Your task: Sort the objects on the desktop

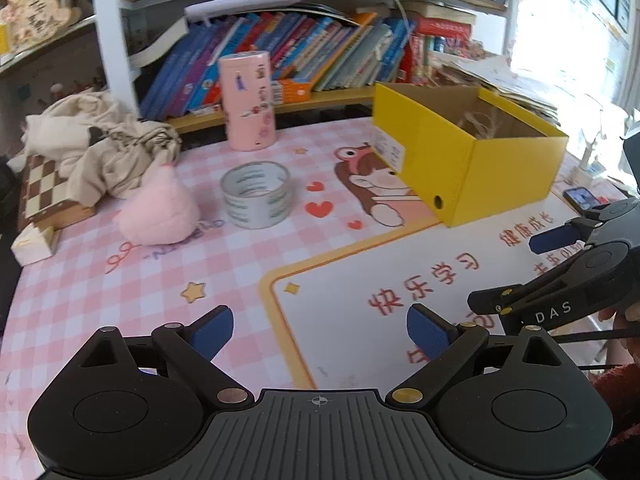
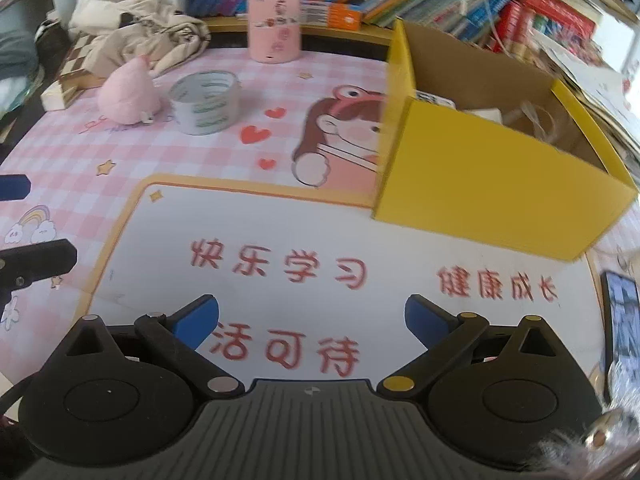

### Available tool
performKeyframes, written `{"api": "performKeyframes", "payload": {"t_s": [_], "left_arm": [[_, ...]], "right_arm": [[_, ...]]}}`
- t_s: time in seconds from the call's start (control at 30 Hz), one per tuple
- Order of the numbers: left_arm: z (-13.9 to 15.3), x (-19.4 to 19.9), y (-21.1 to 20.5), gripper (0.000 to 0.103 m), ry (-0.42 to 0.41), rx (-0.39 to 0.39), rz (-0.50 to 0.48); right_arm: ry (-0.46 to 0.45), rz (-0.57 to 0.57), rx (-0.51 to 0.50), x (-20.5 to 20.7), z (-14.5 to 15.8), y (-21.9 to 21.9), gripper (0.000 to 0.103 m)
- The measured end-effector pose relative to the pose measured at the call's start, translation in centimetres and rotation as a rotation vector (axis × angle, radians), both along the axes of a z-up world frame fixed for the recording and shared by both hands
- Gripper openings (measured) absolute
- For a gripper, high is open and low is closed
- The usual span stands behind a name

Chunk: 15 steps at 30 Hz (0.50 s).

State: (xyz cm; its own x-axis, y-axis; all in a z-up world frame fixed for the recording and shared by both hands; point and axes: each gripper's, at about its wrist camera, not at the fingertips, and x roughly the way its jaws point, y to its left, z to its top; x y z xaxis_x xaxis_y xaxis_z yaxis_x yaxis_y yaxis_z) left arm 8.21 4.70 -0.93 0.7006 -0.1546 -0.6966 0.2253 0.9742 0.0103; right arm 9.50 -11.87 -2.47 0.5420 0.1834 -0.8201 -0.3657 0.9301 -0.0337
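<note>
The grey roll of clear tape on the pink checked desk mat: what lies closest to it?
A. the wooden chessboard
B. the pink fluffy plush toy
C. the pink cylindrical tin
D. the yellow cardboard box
B: the grey roll of clear tape lies flat on the pink checked desk mat, with the pink fluffy plush toy right beside it, nearer than anything else.
</note>
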Motion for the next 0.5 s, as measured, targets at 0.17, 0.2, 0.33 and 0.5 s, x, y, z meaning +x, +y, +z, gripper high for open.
{"api": "performKeyframes", "payload": {"t_s": [0.17, 0.2, 0.33, 0.5], "left_arm": [[0.1, -0.3, 1.5, 0.096, -0.012, -0.006, 0.044], [0.2, -0.4, 1.8, 0.096, -0.014, -0.008, 0.055], [0.2, -0.7, 3.0, 0.096, -0.019, -0.015, 0.091], [0.2, -1.1, 4.1, 0.096, -0.021, -0.026, 0.12]], "right_arm": [[-0.022, 0.052, -0.011, 0.2, 0.2, 1.9, 0.101], [-0.027, 0.062, -0.012, 0.2, 0.3, 2.3, 0.101], [-0.038, 0.1, -0.017, 0.4, 0.4, 3.6, 0.101], [-0.043, 0.134, -0.022, 0.0, 0.6, 4.9, 0.101]]}}
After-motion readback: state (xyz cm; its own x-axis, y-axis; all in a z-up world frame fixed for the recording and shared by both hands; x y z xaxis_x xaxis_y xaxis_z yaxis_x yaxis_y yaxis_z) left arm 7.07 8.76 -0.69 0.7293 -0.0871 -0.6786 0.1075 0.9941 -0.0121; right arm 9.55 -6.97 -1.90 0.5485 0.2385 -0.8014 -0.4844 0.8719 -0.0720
